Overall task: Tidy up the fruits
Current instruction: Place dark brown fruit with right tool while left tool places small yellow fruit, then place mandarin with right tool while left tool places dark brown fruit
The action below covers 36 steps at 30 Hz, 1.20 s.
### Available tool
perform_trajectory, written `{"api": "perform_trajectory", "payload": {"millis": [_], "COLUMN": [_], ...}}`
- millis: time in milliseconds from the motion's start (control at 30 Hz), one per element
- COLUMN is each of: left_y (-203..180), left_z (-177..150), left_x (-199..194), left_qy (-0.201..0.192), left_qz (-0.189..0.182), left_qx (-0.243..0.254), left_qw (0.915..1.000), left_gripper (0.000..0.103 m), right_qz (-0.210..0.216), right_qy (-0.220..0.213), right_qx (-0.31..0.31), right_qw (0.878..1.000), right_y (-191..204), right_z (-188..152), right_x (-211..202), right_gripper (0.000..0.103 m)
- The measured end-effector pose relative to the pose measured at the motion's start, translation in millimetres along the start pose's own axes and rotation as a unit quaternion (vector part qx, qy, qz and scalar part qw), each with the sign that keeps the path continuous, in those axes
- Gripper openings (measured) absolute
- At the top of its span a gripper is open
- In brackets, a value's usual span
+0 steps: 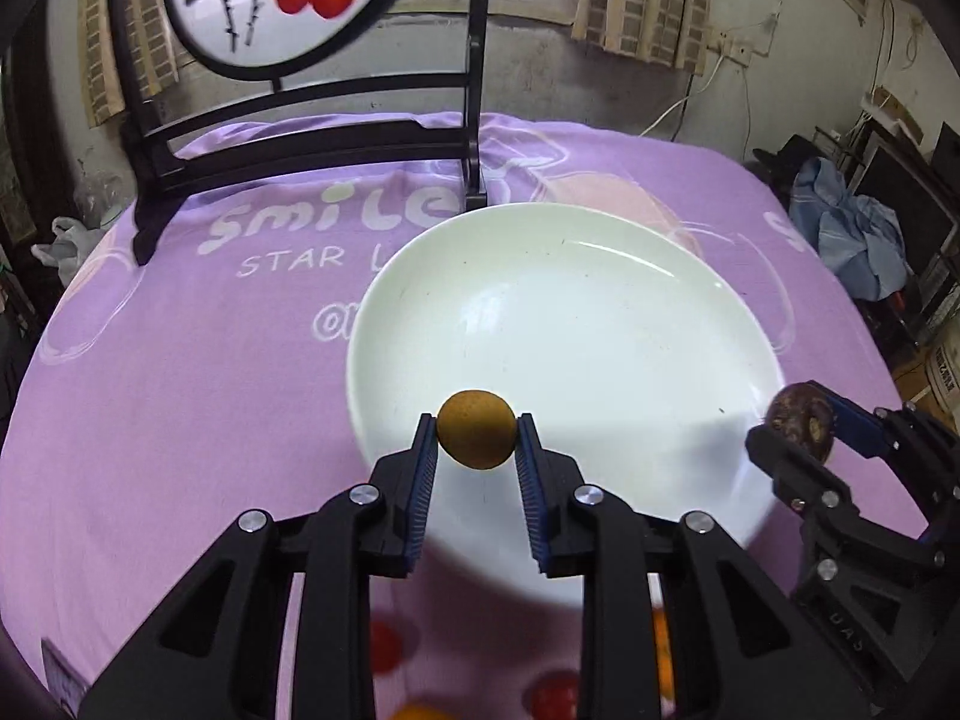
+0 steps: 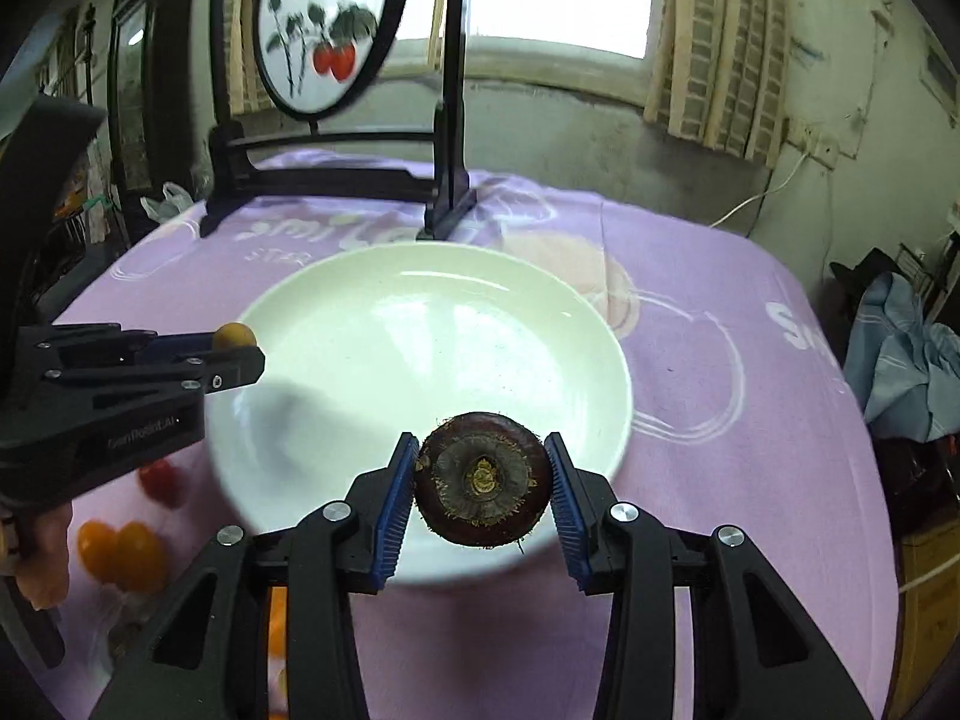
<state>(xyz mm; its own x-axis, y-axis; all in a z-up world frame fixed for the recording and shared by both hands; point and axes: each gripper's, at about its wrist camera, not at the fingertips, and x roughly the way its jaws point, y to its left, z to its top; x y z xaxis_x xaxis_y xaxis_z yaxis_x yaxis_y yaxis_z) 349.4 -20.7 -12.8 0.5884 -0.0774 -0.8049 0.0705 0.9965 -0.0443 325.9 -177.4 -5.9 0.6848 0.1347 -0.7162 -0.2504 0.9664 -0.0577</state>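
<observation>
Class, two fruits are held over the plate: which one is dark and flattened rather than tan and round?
The dark brown fruit in the right gripper; the left gripper holds a small tan round fruit.

The left gripper [image 1: 475,441] points downward, its blue ribbed pads clamped on a small round brown fruit [image 1: 476,429] held at the fingertips. The right gripper [image 2: 482,480], alongside and likewise tilted down, pinches a dark round fruit [image 2: 483,480] between its pads, also near the fingertips.
</observation>
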Motion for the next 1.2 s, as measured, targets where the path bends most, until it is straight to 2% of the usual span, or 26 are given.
{"api": "perform_trajectory", "payload": {"millis": [67, 100, 133, 167, 233, 300, 367, 467, 667, 800, 967, 1200], "left_y": [0.1, -0.6, -0.3, -0.8, -2.5, -4.7, -4.2, -3.0, 4.4, 9.0, 14.6, 19.8], "left_z": [7.0, 8.6, 11.2, 11.7, 9.4, 5.6, -1.9, -21.1, -74.7, -113.5, -161.6, -209.0], "left_x": [13.2, 17.7, 20.3, 20.1, 10.3, 3.3, -6.7, -31.6, -79.1, -96.2, -111.6, -119.3], "left_qy": [0.008, 0.01, 0.008, -0.001, -0.025, -0.02, -0.015, -0.025, -0.043, -0.033, -0.015, 0.006], "left_qz": [-0.006, -0.008, -0.003, 0.007, 0.013, 0.0, -0.001, -0.004, 0.02, 0.017, 0.005, 0.003], "left_qx": [-0.002, -0.005, -0.008, -0.011, -0.01, -0.001, -0.002, 0.001, 0.005, 0.007, -0.001, -0.008], "left_qw": [0.9999, 0.9999, 0.9999, 0.9999, 0.9995, 0.9998, 0.9999, 0.9997, 0.9989, 0.9993, 0.9999, 0.9999], "left_gripper": [0.028, 0.035, 0.059, 0.074, 0.076, 0.076, 0.081, 0.088, 0.094, 0.094, 0.095, 0.095], "right_qz": [0.001, 0.007, 0.02, 0.027, 0.034, 0.041, 0.039, 0.031, 0.06, 0.078, 0.085, 0.082], "right_qy": [0.017, 0.023, 0.03, 0.03, 0.019, 0.013, 0.007, 0.005, -0.013, -0.013, -0.003, 0.027], "right_qx": [0.017, 0.027, 0.036, 0.051, 0.069, 0.072, 0.068, 0.054, 0.013, -0.004, -0.016, -0.021], "right_qw": [1.0, 0.999, 0.999, 0.998, 0.997, 0.996, 0.997, 0.998, 0.998, 0.997, 0.996, 0.996], "right_y": [-6.1, -7.2, -9.7, -11.9, -15.7, -15.5, -13.1, -9.7, 7.6, 23.4, 44.0, 67.7], "right_z": [8.9, 10.7, 11.9, 11.1, 9.6, 4.0, -4.8, -19.3, -64.8, -106.5, -151.3, -185.7], "right_x": [23.2, 30.9, 37.2, 40.0, 36.9, 26.7, 10.9, -14.6, -80.2, -118.1, -142.5, -153.4], "right_gripper": [0.044, 0.046, 0.053, 0.056, 0.058, 0.059, 0.06, 0.065, 0.073, 0.076, 0.076, 0.076]}}
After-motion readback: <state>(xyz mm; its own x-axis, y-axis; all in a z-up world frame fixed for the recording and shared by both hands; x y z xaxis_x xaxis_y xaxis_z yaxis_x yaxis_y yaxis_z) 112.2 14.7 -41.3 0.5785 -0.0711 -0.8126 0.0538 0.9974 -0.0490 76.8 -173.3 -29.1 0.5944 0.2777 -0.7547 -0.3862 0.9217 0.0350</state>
